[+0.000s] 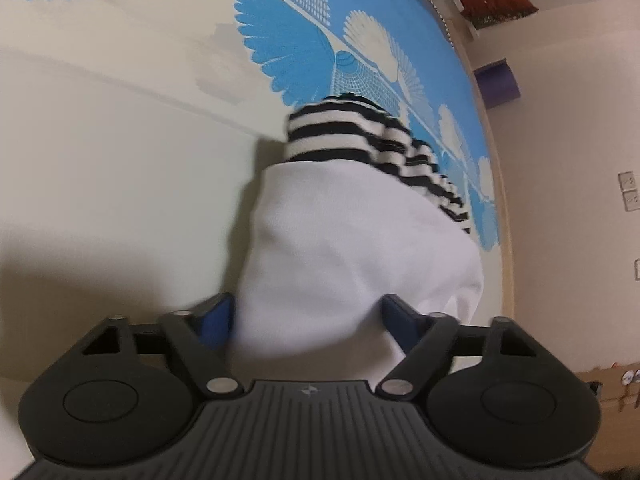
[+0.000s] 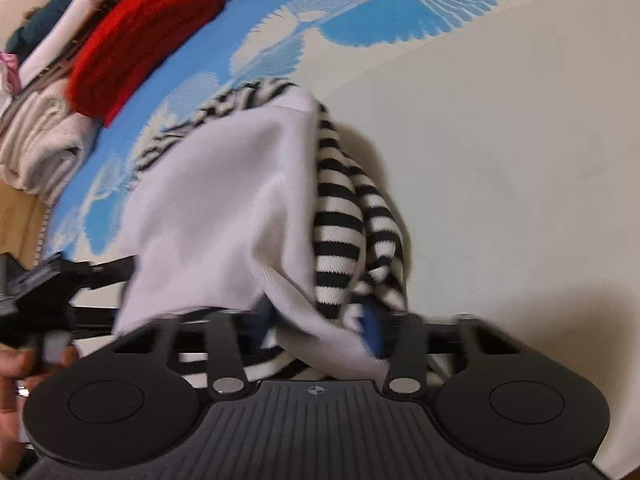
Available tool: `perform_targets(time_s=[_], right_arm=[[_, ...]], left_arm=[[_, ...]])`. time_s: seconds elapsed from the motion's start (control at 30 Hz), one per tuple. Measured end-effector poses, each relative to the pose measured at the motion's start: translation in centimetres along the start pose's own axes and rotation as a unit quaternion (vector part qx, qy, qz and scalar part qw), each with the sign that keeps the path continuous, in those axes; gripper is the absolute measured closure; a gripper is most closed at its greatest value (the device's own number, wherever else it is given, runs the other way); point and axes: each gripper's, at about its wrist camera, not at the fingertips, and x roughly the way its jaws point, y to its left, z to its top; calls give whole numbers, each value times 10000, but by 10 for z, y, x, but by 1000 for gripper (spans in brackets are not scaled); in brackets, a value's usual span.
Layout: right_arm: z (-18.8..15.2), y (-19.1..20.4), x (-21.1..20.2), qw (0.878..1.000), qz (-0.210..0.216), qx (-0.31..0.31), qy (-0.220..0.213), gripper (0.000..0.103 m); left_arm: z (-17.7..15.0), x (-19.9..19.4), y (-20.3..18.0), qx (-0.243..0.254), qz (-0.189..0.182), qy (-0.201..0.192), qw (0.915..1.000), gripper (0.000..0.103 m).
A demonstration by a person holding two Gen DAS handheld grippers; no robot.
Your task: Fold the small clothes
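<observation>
The garment [image 1: 352, 248], white with black-and-white striped sleeves, lies bunched on the bedspread [image 1: 120, 168], on its cream part just beside the blue fan-patterned band. It serves as the landmark here.

The left gripper [image 1: 308, 320] sits at the near edge of the garment, its jaws spread wide with the white fabric bulging between the blue pads [image 1: 218, 320]. The cloth touches the inner face of at least one pad, but whether the pads actually press on it cannot be told from the blurred picture.

The right gripper [image 2: 320, 320] is at the garment's striped side, jaws drawn fairly close together with a fold of white cloth and a striped sleeve [image 2: 340, 240] bunched between them; the pads appear to pinch that fabric. The left gripper's body shows in the right wrist view, just beside the garment's white edge, with a hand [image 2: 12, 376] behind it.

Beyond the garment, past the blue band at the bedspread's edge, sits a stack of folded clothes [image 2: 132, 40]: a red knit on top, cream and white pieces beneath. No container is visible.
</observation>
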Motion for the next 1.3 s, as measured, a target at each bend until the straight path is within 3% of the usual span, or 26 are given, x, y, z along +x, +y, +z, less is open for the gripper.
perform_targets(time_s=[0.07, 0.17, 0.33, 0.4, 0.47, 0.5, 0.6, 0.63, 0.77, 0.83, 0.93, 0.97, 1.0, 1.07, 1.1, 1.17, 1.23, 1.3], right_arm=[[2, 8, -1, 9999, -54, -87, -36, 73], [7, 17, -4, 9998, -30, -61, -213, 80], [33, 57, -4, 9943, 657, -126, -829, 84], [43, 80, 4, 9906, 880, -234, -1024, 85], [51, 100, 17, 9882, 959, -265, -1165, 84], [54, 108, 26, 9884, 907, -335, -1173, 84], [64, 124, 59, 9919, 513, -667, -948, 84], [67, 123, 68, 9933, 309, -680, -877, 84], [73, 104, 83, 9988, 56, -50, -482, 80], [72, 101, 76, 9984, -15, 116, -545, 73], [65, 104, 59, 9977, -86, -45, -674, 63], [62, 105, 55, 9981, 8, -150, -604, 55], [59, 106, 55, 9984, 44, -309, -478, 53], [51, 105, 63, 9962, -422, -746, -141, 52], [46, 100, 70, 9924, -853, -881, 134, 52], [36, 85, 70, 9881, -1275, -774, 370, 53], [33, 87, 40, 9889, -1371, -574, -10, 53], [26, 100, 2, 9879, -1150, -821, -645, 53]], left_arm=[[0, -5, -10, 182, 127, -153, 9996, 59], [7, -32, -30, 562, 244, -524, 9967, 69], [42, -95, -49, 1506, 451, -1548, 9754, 67], [57, -110, -41, 1577, 632, -1887, 9672, 55], [67, -123, -28, 1460, 1063, -2350, 9551, 34], [69, -127, -21, 1399, 1141, -2400, 9538, 33], [66, -126, -2, 1268, 1240, -1740, 9686, 33], [61, -119, 0, 1439, 1320, -1481, 9695, 33], [42, -82, 9, 2159, 1950, -703, 9542, 27], [40, -89, 10, 2161, 2039, -740, 9520, 29], [37, -119, -1, 2158, 1580, -1081, 9575, 30], [34, -119, -5, 2282, 1497, -1064, 9561, 30], [29, -114, -5, 2410, 1615, -893, 9528, 30], [15, -88, 2, 2650, 2260, -344, 9368, 22], [8, -86, 4, 2735, 2435, -355, 9299, 20], [2, -101, -5, 2684, 2536, -575, 9275, 21], [-6, -125, -23, 2618, 2676, -975, 9221, 19], [-22, -149, -46, 2763, 2782, -1414, 9090, 18]])
